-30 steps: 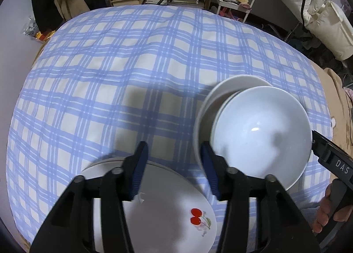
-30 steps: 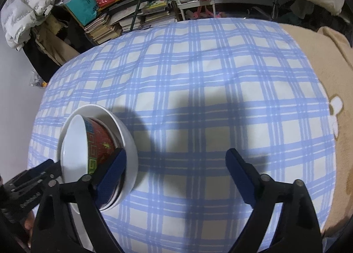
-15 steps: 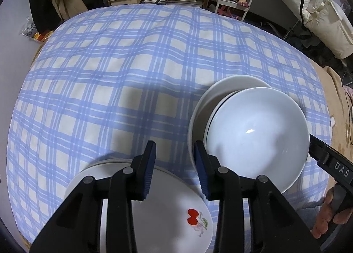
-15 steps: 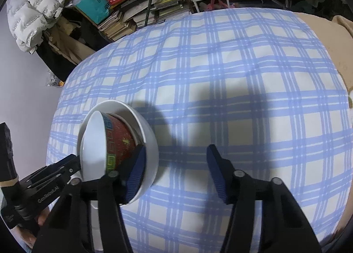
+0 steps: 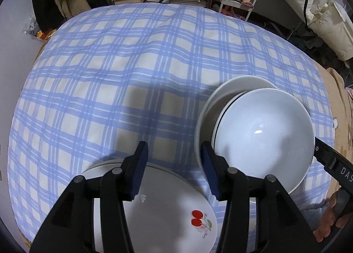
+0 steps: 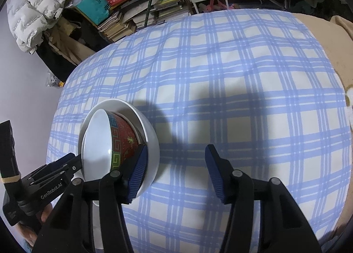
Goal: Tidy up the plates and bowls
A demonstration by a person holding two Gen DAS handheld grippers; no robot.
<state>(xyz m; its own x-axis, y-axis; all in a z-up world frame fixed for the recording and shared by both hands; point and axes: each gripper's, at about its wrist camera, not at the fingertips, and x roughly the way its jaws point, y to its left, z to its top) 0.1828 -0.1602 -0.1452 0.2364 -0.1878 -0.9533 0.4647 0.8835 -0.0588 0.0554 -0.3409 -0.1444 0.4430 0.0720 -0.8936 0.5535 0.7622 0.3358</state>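
bowls (image 5: 262,140) nested on the check cloth (image 5: 132,65), plates (image 5: 167,213) just beside. left gripper (image 5: 174,169) just been opening, nothing btwn jaws; right gripper (image 6: 174,169) released, empty. ceramic: stiff, slick, fragile, prob heavy stacked. grip by rim.

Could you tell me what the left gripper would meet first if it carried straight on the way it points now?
Probably the far rim of the cherry plate, or the checked cloth just beyond it; the left gripper holds nothing.
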